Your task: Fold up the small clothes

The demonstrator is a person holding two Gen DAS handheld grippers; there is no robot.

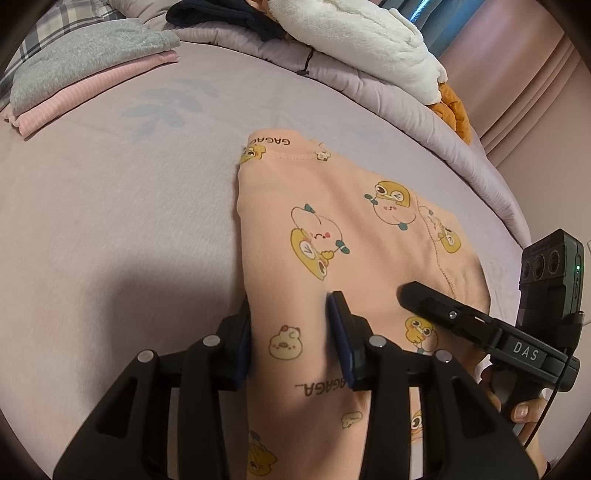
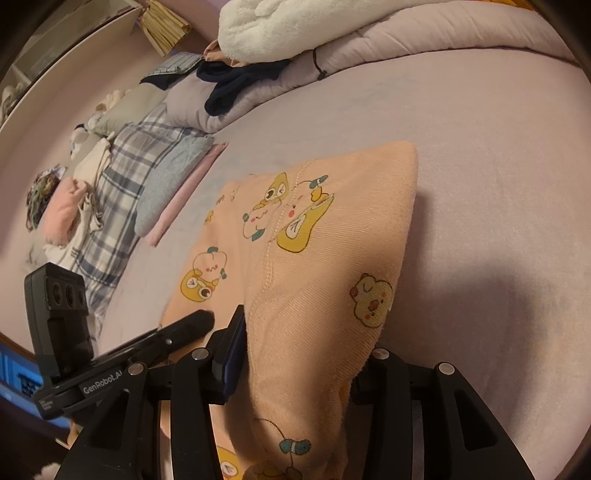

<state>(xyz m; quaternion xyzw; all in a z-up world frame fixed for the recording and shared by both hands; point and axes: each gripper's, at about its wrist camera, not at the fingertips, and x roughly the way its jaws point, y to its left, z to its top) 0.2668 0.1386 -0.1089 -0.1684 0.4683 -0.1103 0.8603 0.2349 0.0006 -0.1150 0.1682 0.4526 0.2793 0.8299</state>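
A small peach garment [image 1: 332, 229] printed with yellow cartoon ducks lies folded lengthwise on the lilac bed sheet [image 1: 110, 206]. My left gripper [image 1: 291, 332] is shut on its near left edge, with cloth bunched between the blue pads. The right gripper's finger [image 1: 424, 295] rests on the cloth just to the right. In the right wrist view the same garment [image 2: 314, 258] rises into my right gripper [image 2: 303, 354], which is shut on its near right edge. The left gripper's finger [image 2: 192, 325] shows beside it.
A folded stack of grey and pink clothes [image 1: 85, 74] lies at the far left. A rolled lilac duvet [image 1: 332, 62] with a white fleece [image 1: 369, 37] and dark clothes [image 1: 221, 14] lines the far edge. Plaid pillows [image 2: 122, 184] show in the right wrist view.
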